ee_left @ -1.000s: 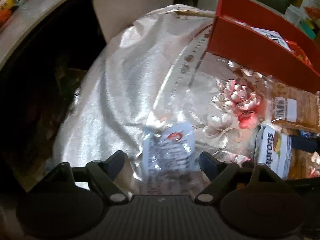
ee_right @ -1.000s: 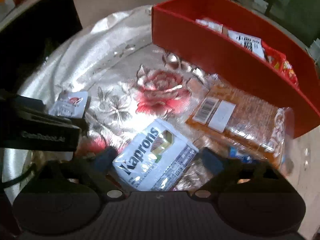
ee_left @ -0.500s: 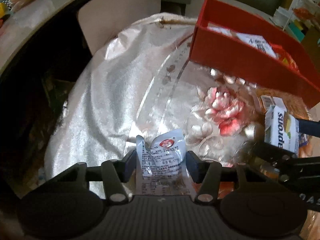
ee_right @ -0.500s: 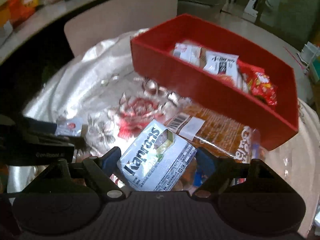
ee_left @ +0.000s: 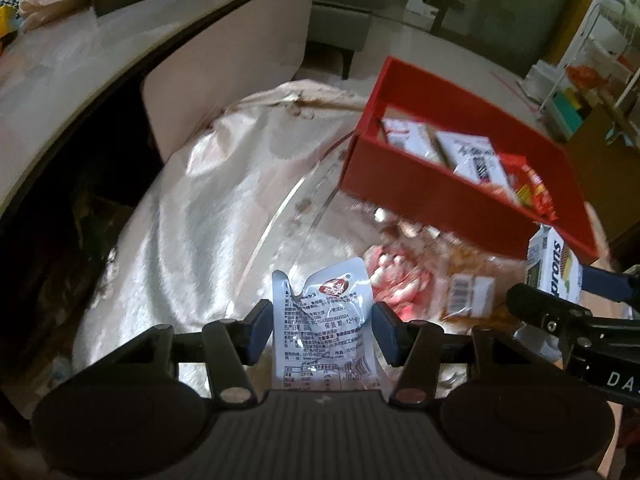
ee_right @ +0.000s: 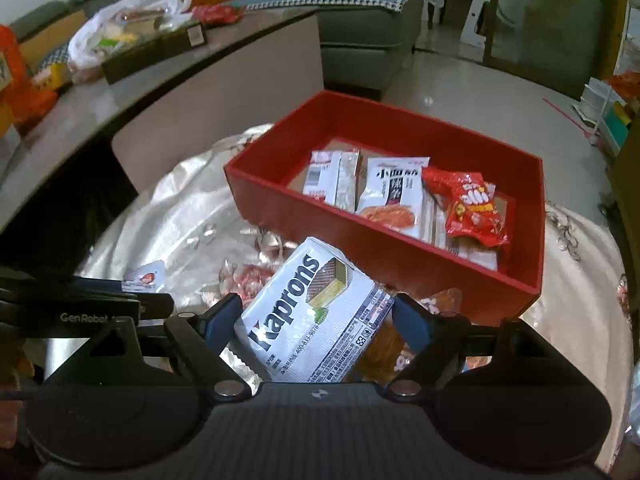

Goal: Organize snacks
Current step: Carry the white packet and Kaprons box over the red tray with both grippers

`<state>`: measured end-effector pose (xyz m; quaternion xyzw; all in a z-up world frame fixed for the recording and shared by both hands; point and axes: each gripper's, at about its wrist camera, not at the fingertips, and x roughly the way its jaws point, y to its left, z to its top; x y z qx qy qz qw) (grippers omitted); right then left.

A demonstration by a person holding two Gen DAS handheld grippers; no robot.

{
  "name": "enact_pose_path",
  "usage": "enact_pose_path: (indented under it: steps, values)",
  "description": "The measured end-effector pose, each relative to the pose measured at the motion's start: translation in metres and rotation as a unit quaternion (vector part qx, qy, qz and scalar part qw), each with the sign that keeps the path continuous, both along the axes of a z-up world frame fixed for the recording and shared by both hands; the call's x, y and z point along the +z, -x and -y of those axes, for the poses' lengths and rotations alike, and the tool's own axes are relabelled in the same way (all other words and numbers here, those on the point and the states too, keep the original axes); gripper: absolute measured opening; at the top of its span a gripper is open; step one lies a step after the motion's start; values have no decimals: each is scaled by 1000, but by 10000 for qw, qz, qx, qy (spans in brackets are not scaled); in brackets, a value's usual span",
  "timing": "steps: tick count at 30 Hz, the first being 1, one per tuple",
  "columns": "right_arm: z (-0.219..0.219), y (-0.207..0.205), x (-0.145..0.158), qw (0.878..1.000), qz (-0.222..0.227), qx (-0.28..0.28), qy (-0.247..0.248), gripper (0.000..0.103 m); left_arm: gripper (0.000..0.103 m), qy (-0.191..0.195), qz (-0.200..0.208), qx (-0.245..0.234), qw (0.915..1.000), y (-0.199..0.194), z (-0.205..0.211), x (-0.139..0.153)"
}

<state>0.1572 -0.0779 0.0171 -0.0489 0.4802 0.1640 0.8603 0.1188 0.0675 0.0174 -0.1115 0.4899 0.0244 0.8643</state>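
Beyond both hand-held grippers stands my landmark, the red box [ee_right: 472, 276], an open, stiff-walled tray resting on a surface draped in shiny flowered cloth [ee_left: 192, 216]. Inside it lie a white noodle packet [ee_right: 394, 190], a red crinkled snack bag [ee_right: 474, 208] and a flat white sachet pair [ee_right: 334, 176]; its left end, as the right wrist view shows it, looks free.

Just short of the box's near wall, the Kaprons wafer pack [ee_right: 316, 312] is clamped across its width by my right hand-held gripper [ee_right: 318, 320], lifted clear of the cloth. I judge it light but bulky, a foil-wrapped block with some stiffness and brittle wafers inside; the film is slick, so a grip across the middle, as now, seems safest, with moderate pressure.

Below that pack and close to the near wall, an orange-brown clear-wrapped snack [ee_left: 468, 296] with a barcode label stays on the cloth; I expect it to be floppy and best taken by an edge.

Farther from the box, on its left, the small white sachet [ee_left: 326, 328] sits squeezed between the pads of my left hand-held gripper [ee_left: 322, 326], its top corner buckled. It appears very light, soft and slippery, so I would keep the pinch low on its body.

Obstacles, as I judge them: the box's near wall must be cleared, and my two hand-held grippers travel close together.
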Motion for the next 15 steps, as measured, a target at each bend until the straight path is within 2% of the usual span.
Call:
enact_pose_path:
  steps: [8, 15]
  values:
    - [15, -6, 22, 9991, 254, -205, -255, 86, 48, 30, 411, -147, 9990, -11, 12, 26]
    - [20, -12, 22, 9989, 321, -270, -199, 86, 48, -222, 620, -347, 9972, -24, 35, 35]
